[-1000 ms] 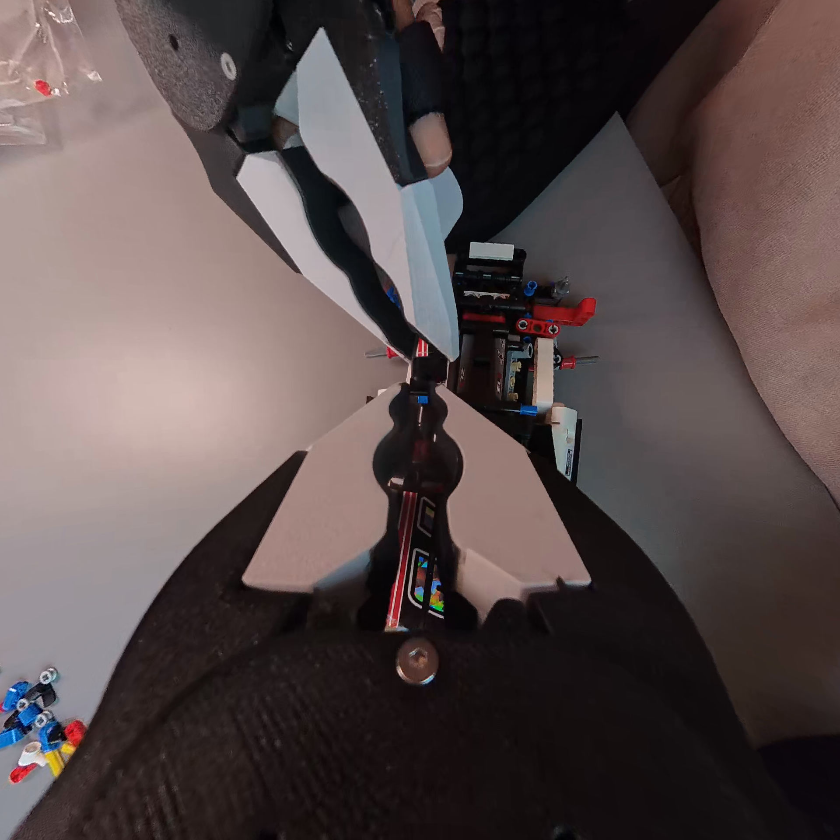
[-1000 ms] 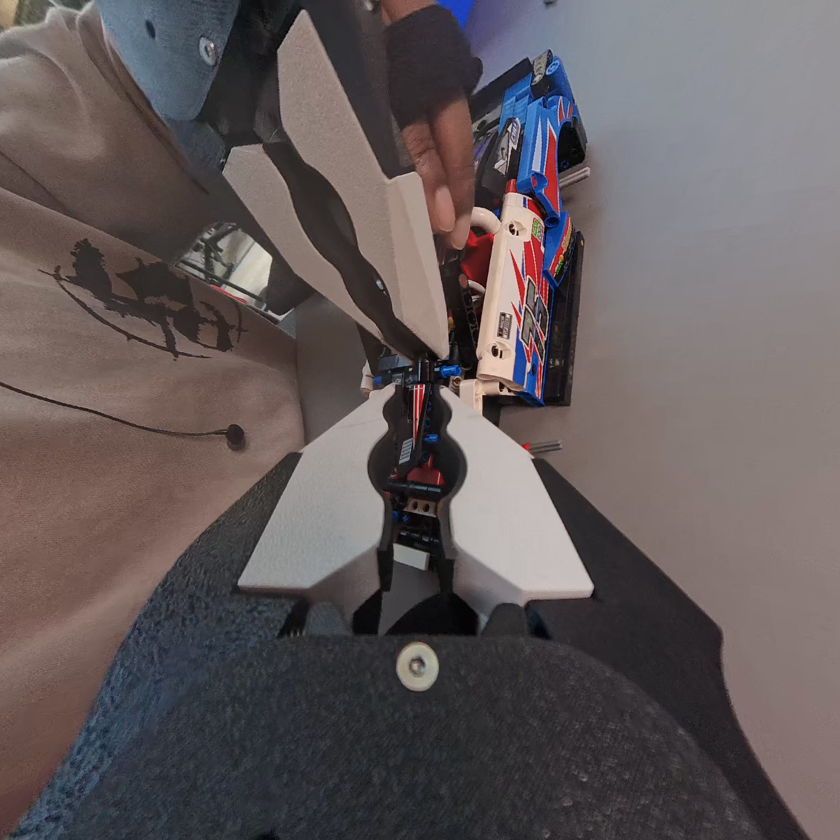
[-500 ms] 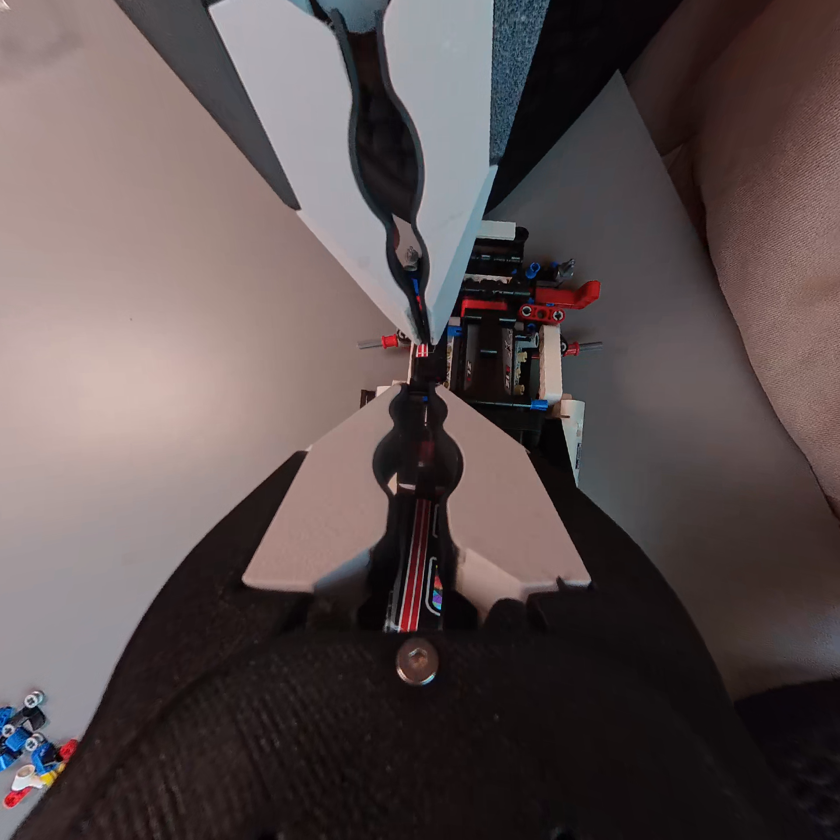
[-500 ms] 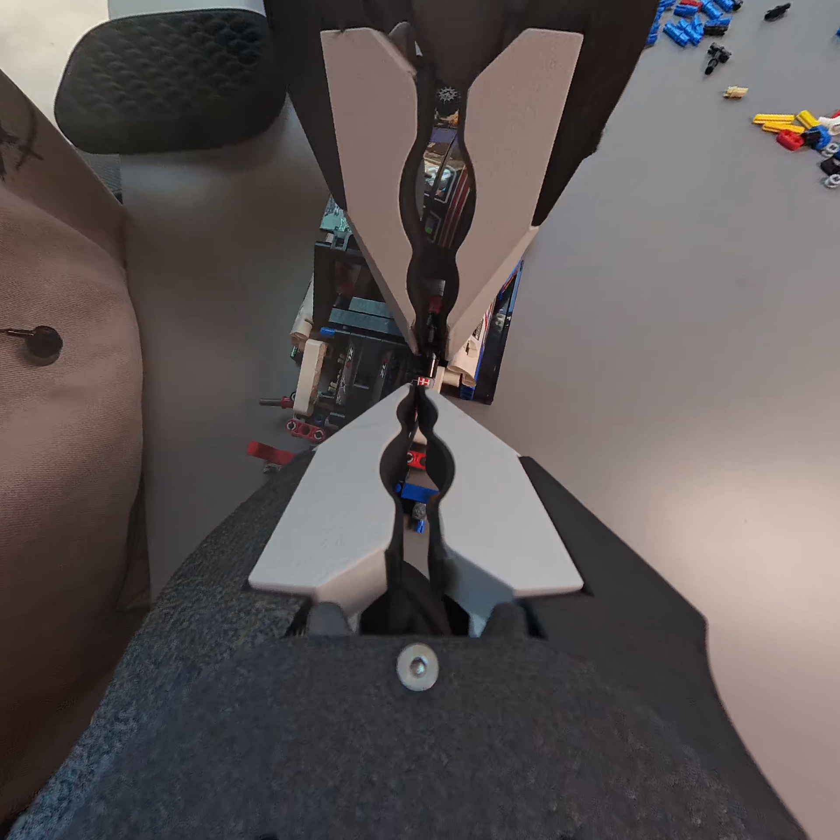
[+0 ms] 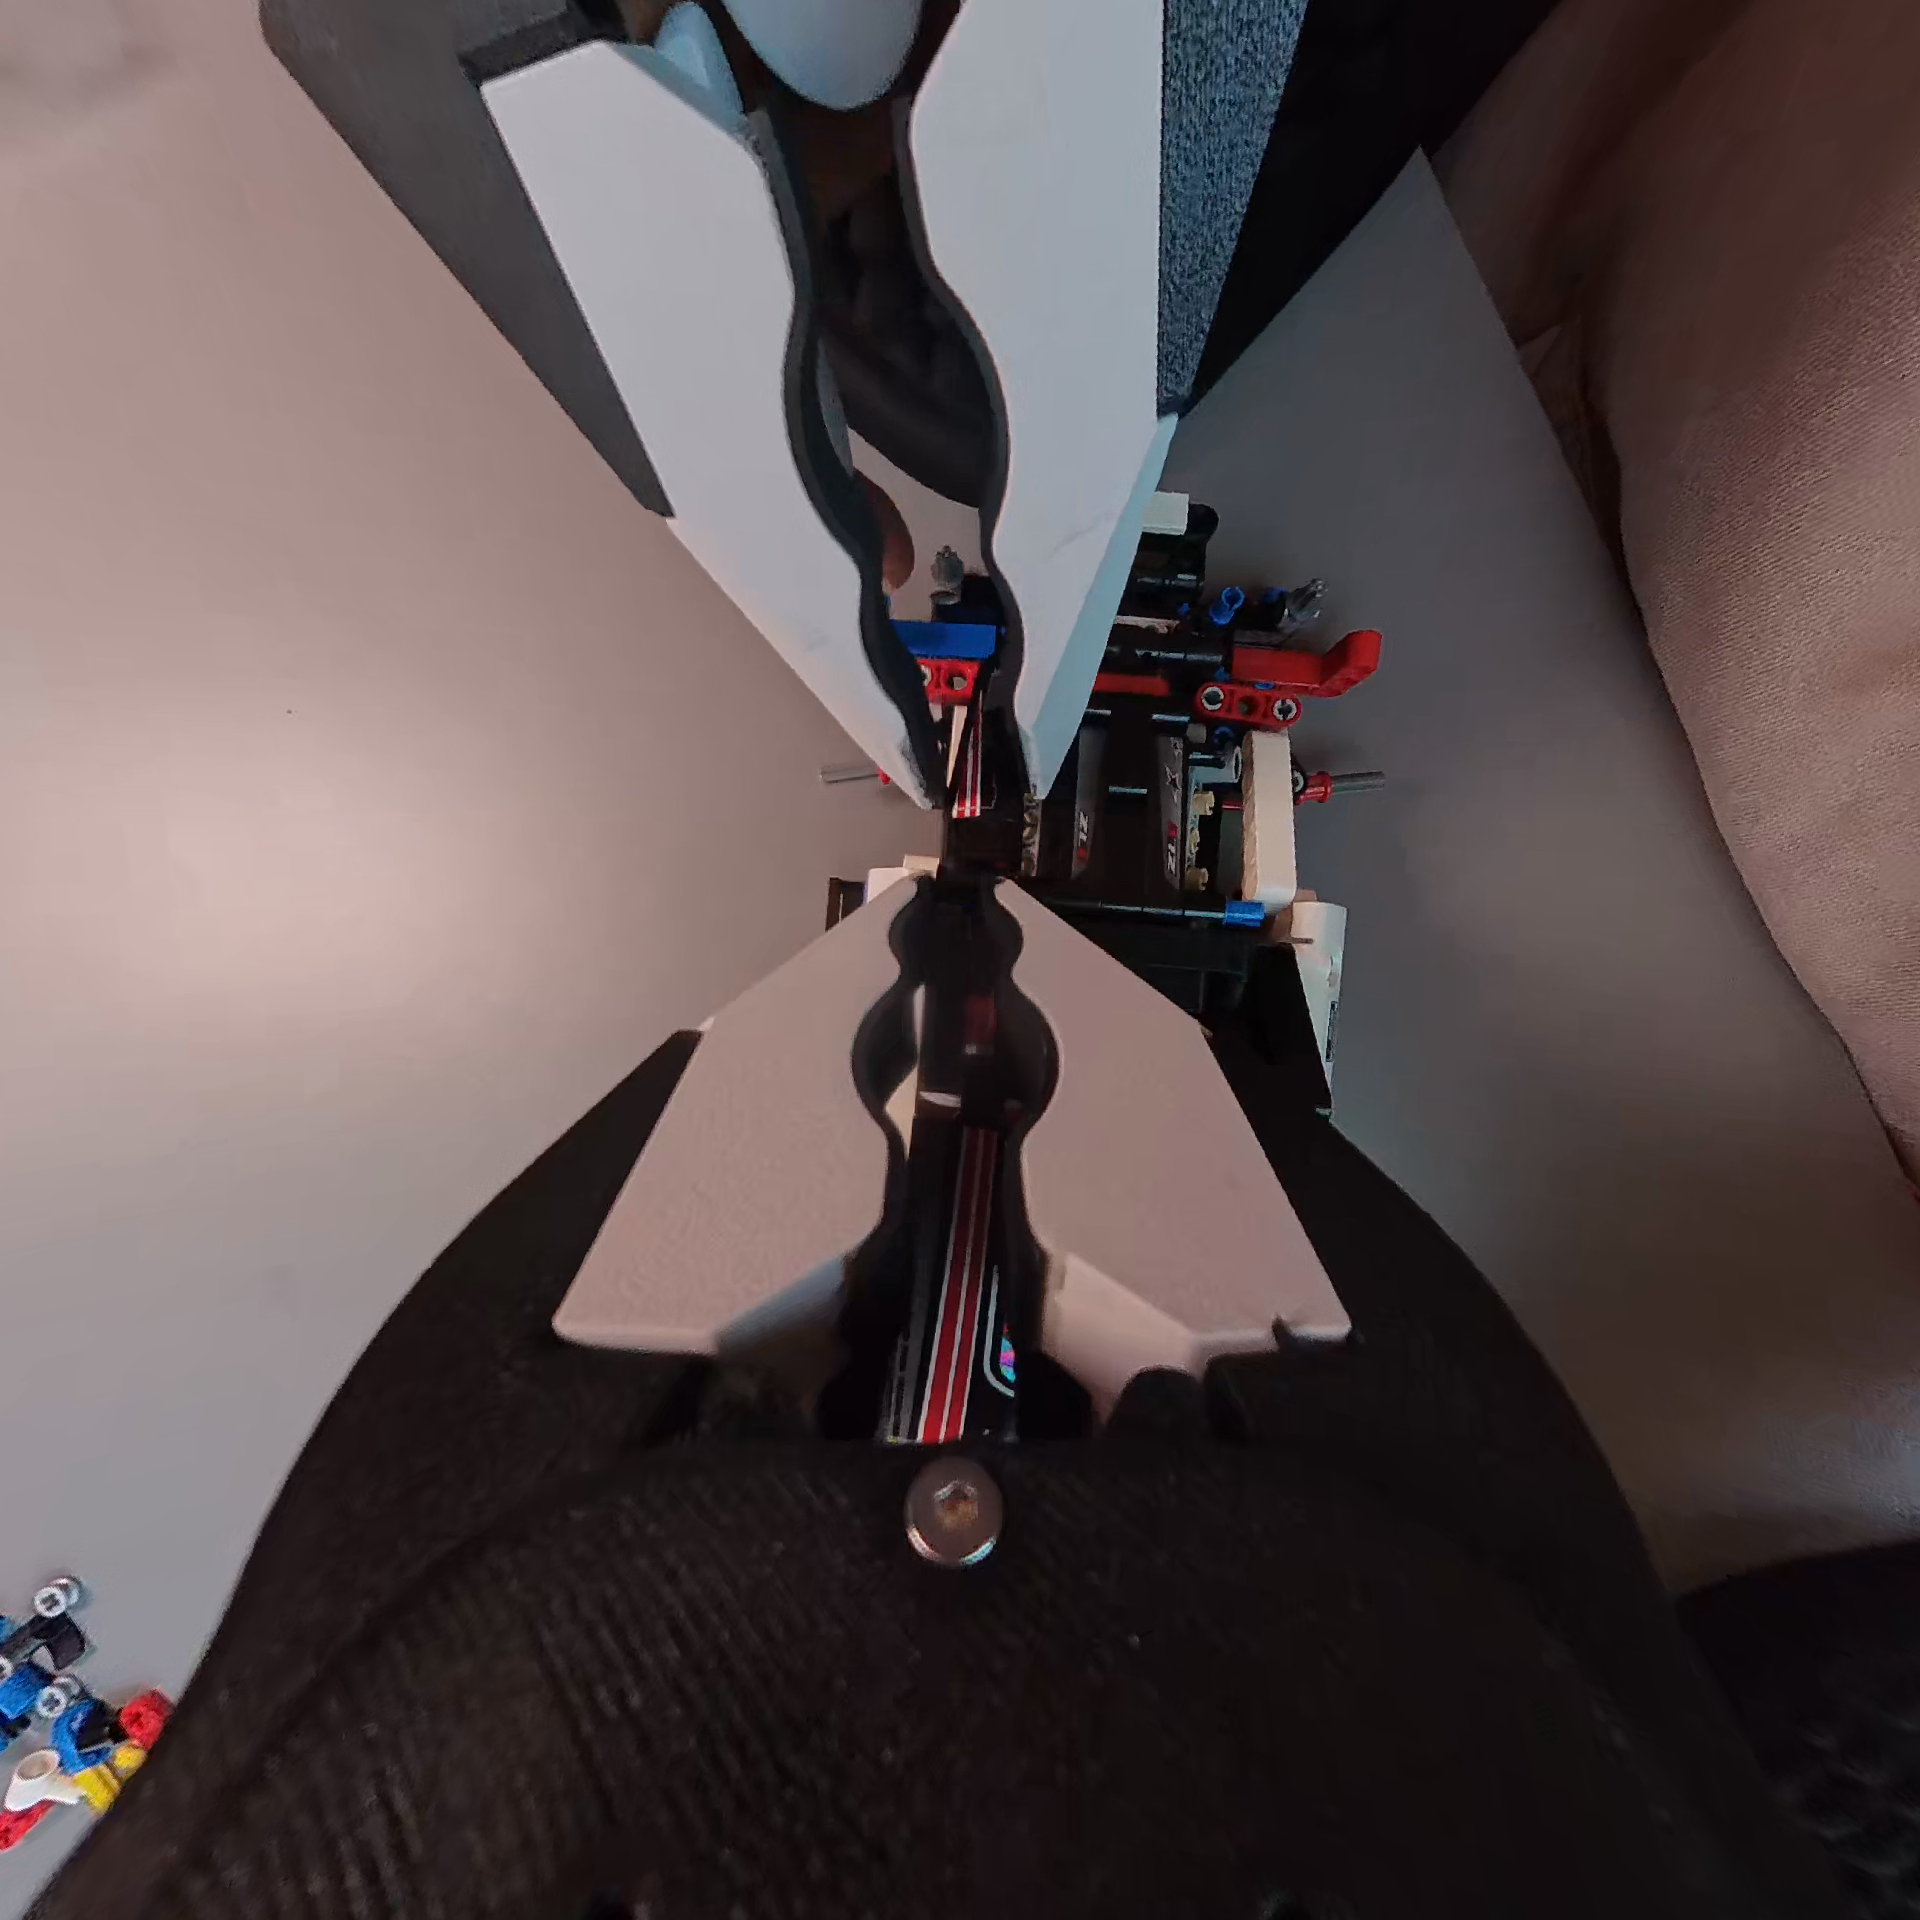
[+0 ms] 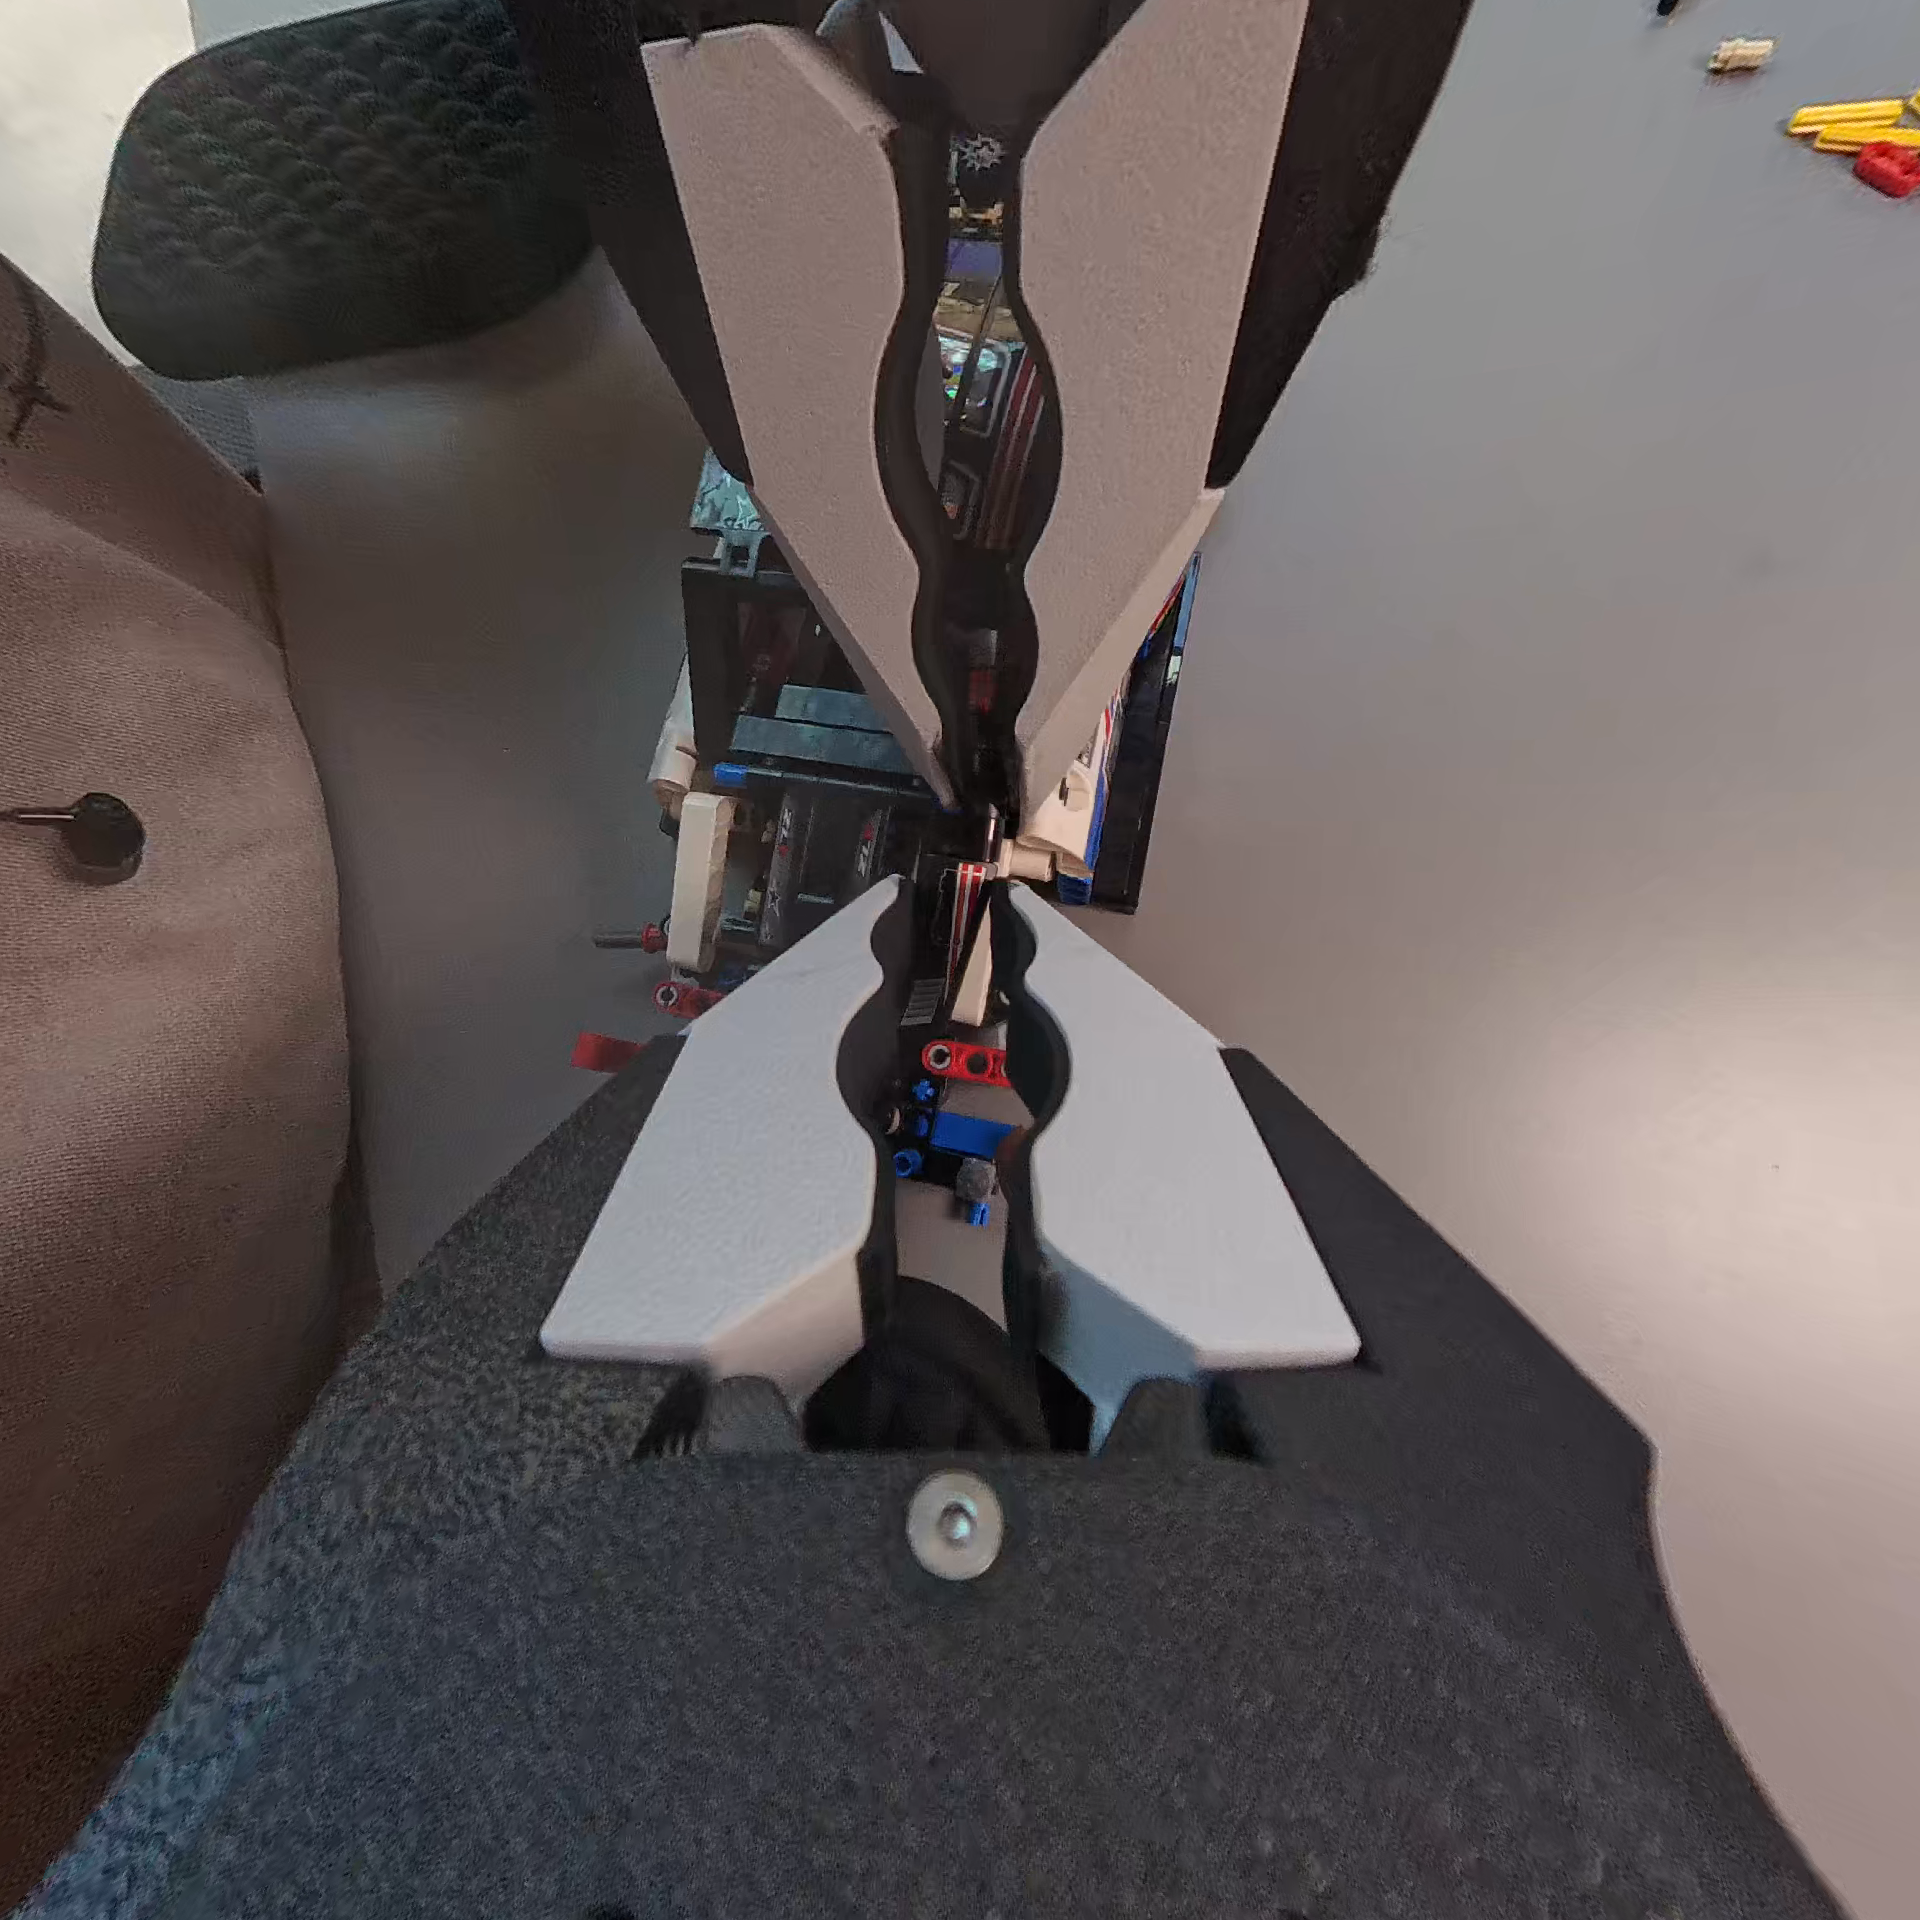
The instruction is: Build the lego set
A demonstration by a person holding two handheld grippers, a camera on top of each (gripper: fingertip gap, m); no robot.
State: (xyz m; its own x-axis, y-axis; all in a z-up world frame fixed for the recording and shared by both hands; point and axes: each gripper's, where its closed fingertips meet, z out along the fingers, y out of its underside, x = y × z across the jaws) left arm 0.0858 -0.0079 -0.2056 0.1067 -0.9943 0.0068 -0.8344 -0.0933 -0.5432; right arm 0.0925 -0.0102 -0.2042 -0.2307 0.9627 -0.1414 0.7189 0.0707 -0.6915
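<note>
A partly built lego car (image 5: 1174, 821) in black, white, blue and red lies on the grey table (image 5: 312, 727). It also shows in the right wrist view (image 6: 821, 831). My left gripper (image 5: 961, 883) is shut on a long black panel with red and white stripes (image 5: 956, 1247), whose far end touches the car's near side. My right gripper (image 6: 951, 894) faces it tip to tip and is shut on that side of the car, with a red beam (image 6: 966, 1060) and blue pieces between its fingers. Each gripper shows in the other's view, the right one (image 5: 977, 795) and the left one (image 6: 982, 795).
Loose small pieces lie at the table's edge (image 5: 62, 1714), and yellow and red ones (image 6: 1860, 135) farther off. A person's beige sweatshirt (image 6: 156, 935) is close beside the car. A black padded cushion (image 6: 332, 187) lies beyond. Only a small space, under 4 cm, lies between the two pairs of fingers.
My right gripper has swung round from a slant to face my left gripper head-on. The fingers of a hand beside it are no longer in view. Both grippers stay shut.
</note>
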